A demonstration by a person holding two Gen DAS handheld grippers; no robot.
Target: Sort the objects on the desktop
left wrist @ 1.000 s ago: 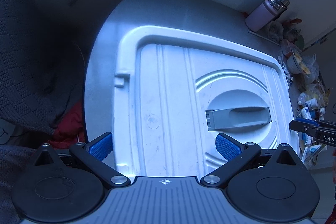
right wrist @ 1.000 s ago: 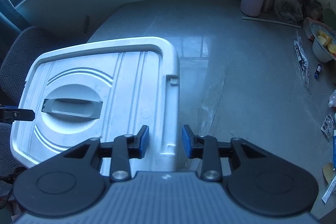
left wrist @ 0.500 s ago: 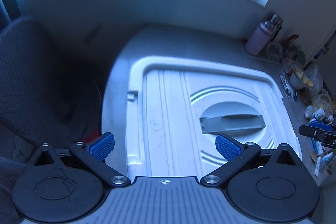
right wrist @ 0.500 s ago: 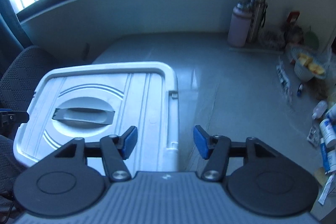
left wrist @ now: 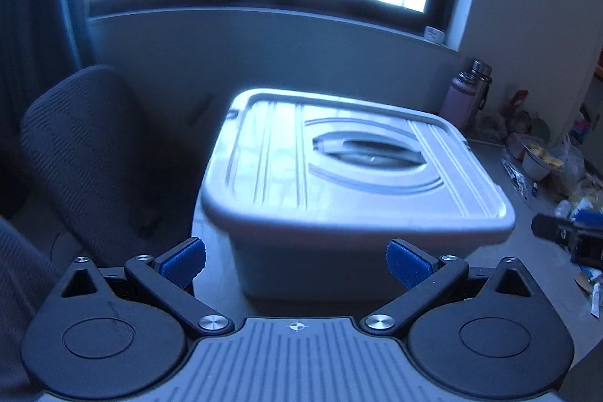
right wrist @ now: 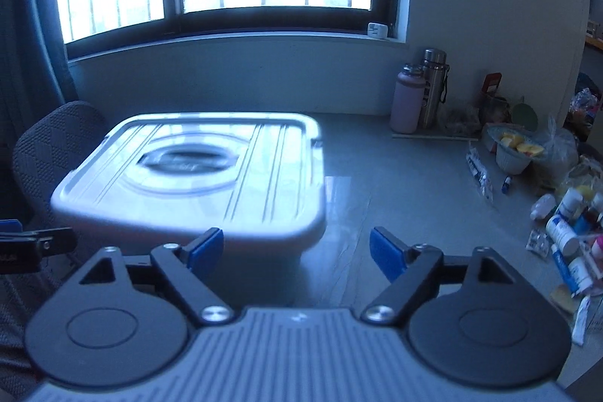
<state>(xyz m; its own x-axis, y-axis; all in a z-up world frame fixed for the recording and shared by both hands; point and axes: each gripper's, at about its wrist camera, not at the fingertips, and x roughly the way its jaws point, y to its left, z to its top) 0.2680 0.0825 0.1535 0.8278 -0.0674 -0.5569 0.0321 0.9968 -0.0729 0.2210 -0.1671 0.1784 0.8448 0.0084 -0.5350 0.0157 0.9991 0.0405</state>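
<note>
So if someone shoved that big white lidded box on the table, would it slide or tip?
Probably slide: the storage box is wide, low and flat-bottomed on a glossy table. Its hard plastic looks stiff. Weight is unclear, since the closed lid hides the contents.

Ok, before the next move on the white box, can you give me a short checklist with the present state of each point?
1. Lid on the box: closed, ok.
2. Left gripper open and holding nothing: ok.
3. Right gripper open and holding nothing: ok.
4. Lid handle lies flat in its recess, free to reach: ok.
5. Latches on the box sides: blurred, cannot tell.
6. Items to sort, the small bottles at the right of the table, apart from the box: ok.
</note>
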